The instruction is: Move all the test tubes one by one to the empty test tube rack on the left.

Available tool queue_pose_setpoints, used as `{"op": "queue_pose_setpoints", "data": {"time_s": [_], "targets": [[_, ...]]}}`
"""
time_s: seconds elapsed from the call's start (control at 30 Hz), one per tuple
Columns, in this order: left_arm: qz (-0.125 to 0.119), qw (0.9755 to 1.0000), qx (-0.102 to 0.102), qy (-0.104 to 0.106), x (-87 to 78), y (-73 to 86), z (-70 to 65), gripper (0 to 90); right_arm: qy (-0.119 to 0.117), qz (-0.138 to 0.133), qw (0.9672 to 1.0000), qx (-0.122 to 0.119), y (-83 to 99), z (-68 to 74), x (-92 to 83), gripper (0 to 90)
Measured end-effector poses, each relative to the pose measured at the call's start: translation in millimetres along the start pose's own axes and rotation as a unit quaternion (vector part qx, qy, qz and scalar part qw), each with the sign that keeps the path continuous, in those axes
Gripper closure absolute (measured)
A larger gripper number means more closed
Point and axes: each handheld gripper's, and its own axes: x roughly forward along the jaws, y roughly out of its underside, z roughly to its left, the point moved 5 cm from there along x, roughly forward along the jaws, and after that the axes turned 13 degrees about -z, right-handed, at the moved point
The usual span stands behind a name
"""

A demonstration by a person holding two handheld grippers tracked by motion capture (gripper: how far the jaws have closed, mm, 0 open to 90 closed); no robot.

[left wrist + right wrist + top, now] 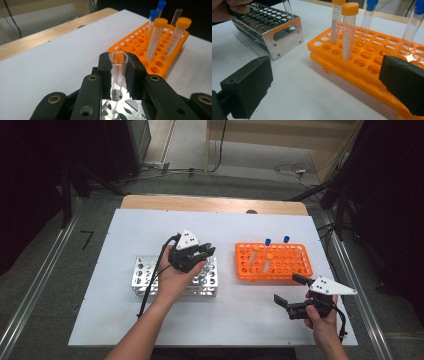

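Forearms enter the high view from below: the left hand-held gripper (192,256) hovers over the perforated metal tube rack (142,279), while the right hand-held gripper (290,292) waits wide open near the orange plastic tube rack (274,266) on the white bench (150,227).

Left gripper view: jaws clamp the clear uncapped glass test tube (118,75), its long axis near upright, bottom directly above a rack hole below the pads.

Right gripper view: the tube (287,8) stands far ahead to the left; the left hand is plainly nearer.
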Motion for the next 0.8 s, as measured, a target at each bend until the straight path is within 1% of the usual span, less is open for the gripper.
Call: {"op": "queue_pose_setpoints", "data": {"time_s": [0.03, 0.07, 0.1, 0.13, 0.23, 0.33, 0.37, 0.47, 0.5, 0.53, 0.57, 0.6, 0.63, 0.67, 0.7, 0.73, 0.8], "targets": [[0.000, 1.0000, 0.000, 0.000, 0.0, 0.0, 0.0, 76.8, 0.000, 0.000, 1.0000, -0.001, 0.0, -0.3, 0.1, 0.0], [0.005, 1.0000, 0.000, 0.001, 1.5, 1.7, 0.0, 76.8, 0.001, 0.000, 1.0000, -0.001, 0.0, -0.7, 0.2, 0.0], [0.015, 0.9998, -0.008, 0.005, 4.4, 4.6, 0.4, 76.7, 0.001, 0.000, 1.0000, 0.000, 0.0, -0.9, 0.3, 0.0], [0.020, 0.9997, -0.009, 0.005, 5.4, 6.0, 0.9, 76.7, 0.003, 0.000, 1.0000, 0.000, 0.0, -1.3, 0.4, 0.0], [0.028, 0.9995, -0.015, 0.004, 7.2, 7.8, 2.1, 76.6, 0.006, 0.003, 1.0000, 0.002, 0.0, -2.5, 1.0, 0.0], [0.046, 0.9988, -0.014, 0.003, 10.3, 10.4, 1.5, 76.1, 0.006, 0.001, 1.0000, 0.004, -0.3, -4.2, 1.4, 0.0], [0.054, 0.9985, -0.010, 0.004, 11.3, 10.9, 0.8, 76.0, 0.007, 0.001, 1.0000, 0.007, -0.3, -4.8, 1.2, 0.0], [0.052, 0.9986, -0.011, 0.004, 11.5, 10.8, 0.4, 74.8, 0.007, 0.000, 0.9999, 0.007, -0.2, -6.3, 1.7, 0.0], [0.051, 0.9987, -0.009, 0.002, 11.2, 10.6, 0.7, 72.6, 0.009, 0.000, 0.9999, 0.009, -0.4, -6.8, 1.9, 0.0], [0.050, 0.9987, -0.009, 0.001, 11.0, 10.4, 0.8, 65.1, 0.010, -0.001, 0.9999, 0.011, -1.0, -8.5, 2.4, 0.0], [0.049, 0.9988, -0.011, -0.002, 10.6, 10.0, 0.8, 60.5, 0.011, -0.003, 0.9999, 0.012, -1.1, -9.4, 2.8, 0.0], [0.044, 0.9989, -0.016, -0.002, 9.7, 9.2, 1.1, 59.0, 0.012, -0.003, 0.9998, 0.013, -1.0, -10.2, 3.1, 0.0], [0.037, 0.9990, -0.024, -0.002, 8.4, 8.0, 1.5, 56.8, 0.012, -0.003, 0.9998, 0.014, -1.0, -10.8, 3.5, 0.0], [0.030, 0.9990, -0.032, -0.004, 6.5, 6.6, 2.5, 52.8, 0.013, -0.004, 0.9998, 0.016, -1.2, -11.2, 3.7, 0.0], [0.016, 0.9989, -0.044, -0.007, 2.1, 3.6, 4.0, 47.2, 0.014, -0.004, 0.9997, 0.018, -1.7, -11.5, 3.7, 0.0], [0.016, 0.9989, -0.044, -0.007, 2.1, 3.6, 4.0, 42.7, 0.014, -0.004, 0.9997, 0.018, -1.7, -11.5, 3.7, 0.0], [0.006, 0.9987, -0.050, -0.009, -3.5, 1.7, 4.6, 36.2, 0.017, -0.009, 0.9996, 0.019, -4.2, -13.7, 3.9, 0.0]]}}
